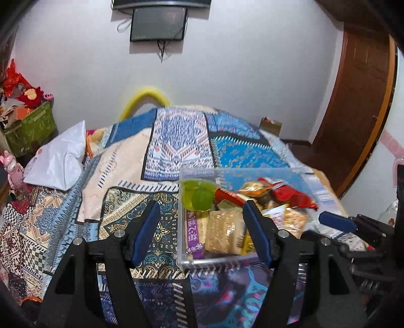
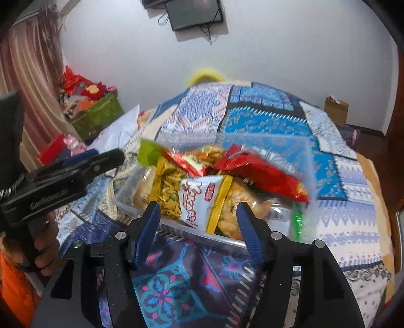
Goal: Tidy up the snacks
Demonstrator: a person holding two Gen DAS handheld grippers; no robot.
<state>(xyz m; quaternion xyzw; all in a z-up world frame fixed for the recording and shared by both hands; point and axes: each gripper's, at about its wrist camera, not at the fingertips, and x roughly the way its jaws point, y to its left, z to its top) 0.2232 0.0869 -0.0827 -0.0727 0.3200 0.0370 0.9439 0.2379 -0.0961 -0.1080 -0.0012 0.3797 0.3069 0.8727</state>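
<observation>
On the bed, patterned quilt (image 1: pixel 176 141), one clear box (image 1: pixel 192 262) of snacks near the front edge.

Box: clear plastic, rectangular, resting on the quilt; filled above its rim.
Contents, left view: green cup (image 1: pixel 200 195) at the far left corner; purple-labelled pack (image 1: pixel 193 232) along the left wall; pale cracker pack (image 1: pixel 223 230) just beside it; red bag (image 1: pixel 290 195) lying across the top.
Contents, right view: white pack (image 2: pixel 199 199) with red lettering and yellow edges at the near wall; yellow mix pack (image 2: pixel 168 188) just left of it; red bag (image 2: pixel 262 174) tilted on top; small green item (image 2: pixel 298 222) at the box's right end, too blurred to identify.
Left gripper (image 1: pixel 202 234): jaws apart, nothing between the pads; left finger over the quilt outside the box, right finger in front of the contents. Contact with the box cannot be confirmed.
Right gripper (image 2: pixel 197 227): jaws apart, pads pressing on nothing; fingers frame the near wall and the white pack.
Hand (image 2: pixel 44 242): grips the left gripper's handle at the left edge of the right view; orange sleeve (image 2: pixel 17 290) below it.
Surroundings: white bag (image 1: pixel 60 159) on the quilt, far left, well apart from the box; green bin (image 1: pixel 30 128) of red items by the wall; dark screen (image 1: pixel 159 24) mounted on the wall; brown door (image 1: pixel 358 106) at right.
Image quality: motion blur over the box in both views.
</observation>
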